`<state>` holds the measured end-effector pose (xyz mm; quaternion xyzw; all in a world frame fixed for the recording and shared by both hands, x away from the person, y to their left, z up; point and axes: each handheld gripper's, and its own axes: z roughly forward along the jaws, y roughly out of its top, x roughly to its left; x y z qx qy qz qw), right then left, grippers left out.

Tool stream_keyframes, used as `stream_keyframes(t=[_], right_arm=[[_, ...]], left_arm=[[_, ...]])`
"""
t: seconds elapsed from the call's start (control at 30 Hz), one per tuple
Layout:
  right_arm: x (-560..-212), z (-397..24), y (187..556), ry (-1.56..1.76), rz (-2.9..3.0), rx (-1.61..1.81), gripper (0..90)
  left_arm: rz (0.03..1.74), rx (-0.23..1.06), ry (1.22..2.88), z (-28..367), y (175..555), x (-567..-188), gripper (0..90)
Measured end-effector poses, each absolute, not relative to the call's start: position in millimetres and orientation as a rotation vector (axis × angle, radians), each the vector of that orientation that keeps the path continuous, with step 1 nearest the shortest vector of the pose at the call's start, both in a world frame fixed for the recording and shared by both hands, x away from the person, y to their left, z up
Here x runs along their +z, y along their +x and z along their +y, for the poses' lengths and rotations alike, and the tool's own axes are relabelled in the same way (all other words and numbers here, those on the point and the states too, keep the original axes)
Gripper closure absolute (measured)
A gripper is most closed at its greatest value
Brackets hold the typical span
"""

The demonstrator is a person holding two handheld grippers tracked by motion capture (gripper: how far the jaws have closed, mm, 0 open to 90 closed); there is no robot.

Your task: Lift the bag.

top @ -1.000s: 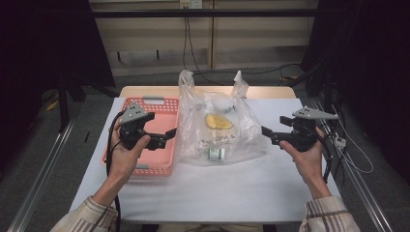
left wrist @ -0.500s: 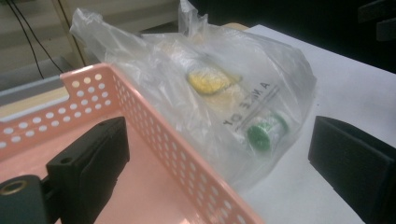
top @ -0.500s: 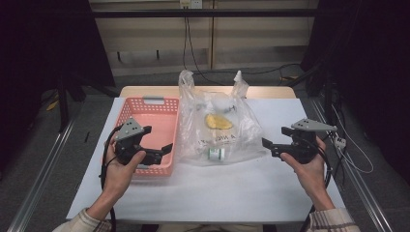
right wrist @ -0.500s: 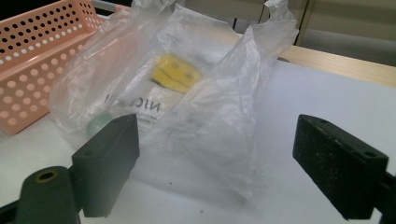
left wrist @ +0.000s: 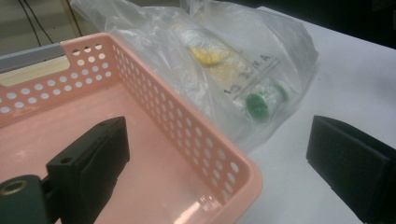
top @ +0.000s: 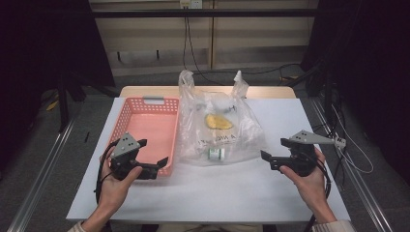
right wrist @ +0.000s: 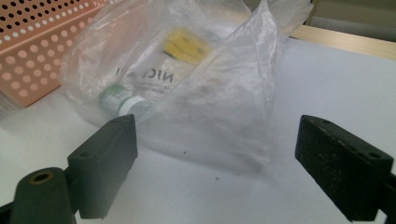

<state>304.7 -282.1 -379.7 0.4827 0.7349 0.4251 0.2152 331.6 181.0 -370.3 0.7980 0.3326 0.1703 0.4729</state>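
Note:
A clear plastic bag [top: 220, 125] lies in the middle of the white table, its two handles standing up at the far side. Inside it are a yellow item [top: 218, 122] and a small green-capped bottle [top: 215, 153]. My left gripper [top: 152, 153] is open and hovers over the near right corner of the pink basket [top: 150, 121]. That corner [left wrist: 187, 140] lies between its jaws, with the bag [left wrist: 224, 46] and the bottle's green cap [left wrist: 256, 105] beyond. My right gripper [top: 267, 159] is open, just right of the bag [right wrist: 219, 93] and facing it with nothing between its jaws.
The pink perforated basket [right wrist: 32, 51] stands left of the bag, touching it, with nothing inside. Bare white tabletop [top: 217, 193] stretches along the near edge between the hands. Cables hang off the table's right side [top: 348, 154].
Both grippers have drawn back toward the near edge of the table, away from the bag. Both stay open. The bag and basket have not moved.

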Motion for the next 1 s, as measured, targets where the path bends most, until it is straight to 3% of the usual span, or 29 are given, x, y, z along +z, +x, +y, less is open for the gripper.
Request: stream_keyframes(t=[1.0], right_arm=[[-414.7,-289.6,265.3,1.407,2.023,1.173,12.6]], left_arm=[[0.840,0.451,1.937,192.2,288.1,-402.3,6.9]])
